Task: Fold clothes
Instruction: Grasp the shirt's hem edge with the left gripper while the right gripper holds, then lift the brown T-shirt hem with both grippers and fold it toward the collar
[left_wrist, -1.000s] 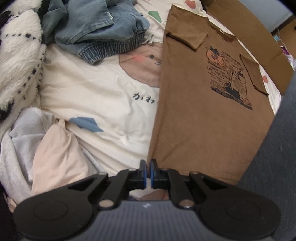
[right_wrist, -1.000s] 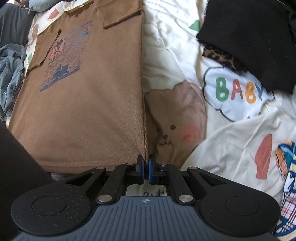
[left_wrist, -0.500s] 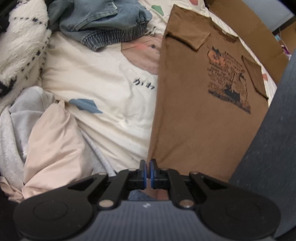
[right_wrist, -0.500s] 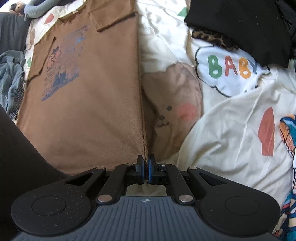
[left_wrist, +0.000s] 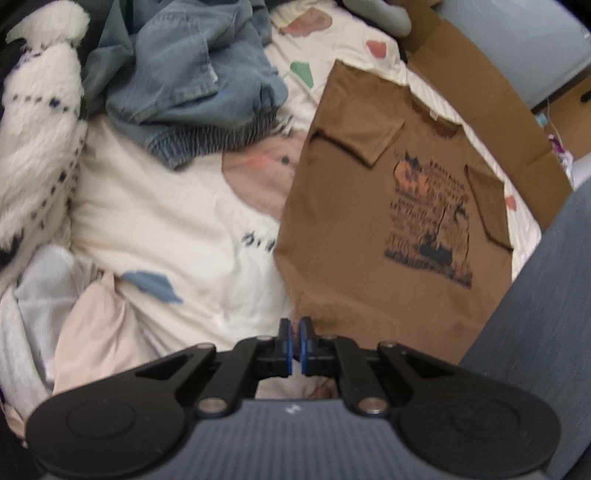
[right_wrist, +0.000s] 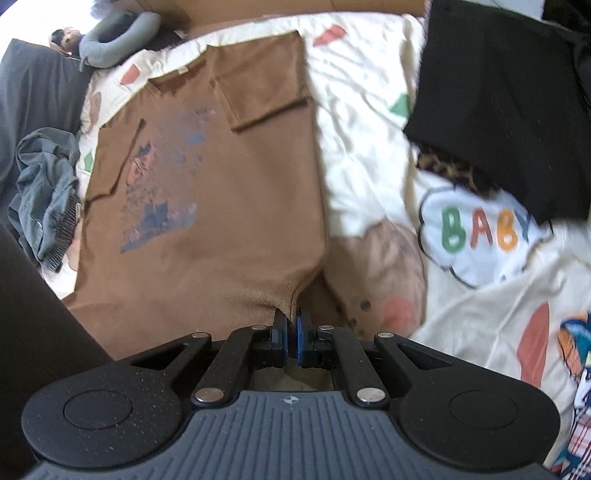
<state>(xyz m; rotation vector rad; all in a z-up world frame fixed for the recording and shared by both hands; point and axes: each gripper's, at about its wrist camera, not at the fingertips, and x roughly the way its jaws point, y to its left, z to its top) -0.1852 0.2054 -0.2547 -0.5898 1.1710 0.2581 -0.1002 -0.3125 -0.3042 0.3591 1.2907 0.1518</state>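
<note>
Since the brown T-shirt (right_wrist: 221, 206) is soft, light and limp, its hem corners suit pinching; right hand-held gripper (right_wrist: 290, 334) is clenched on one corner; left hand-held gripper (left_wrist: 296, 345) is pinched at the other.

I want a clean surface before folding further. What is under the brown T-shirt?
The brown T-shirt lies on a cream cartoon-print bedsheet, whose bear print shows beside its edges. Whatever lies beneath its middle is covered. Both sleeves are already folded on top.

Bedding: cream cartoon-print duvet cover (left_wrist: 155, 206), lettered "BABY" (right_wrist: 480, 232).
Far edge: flattened brown cardboard (left_wrist: 480, 107).
Wall: pale grey-blue (left_wrist: 517, 40).
Light: soft daylight.
</note>
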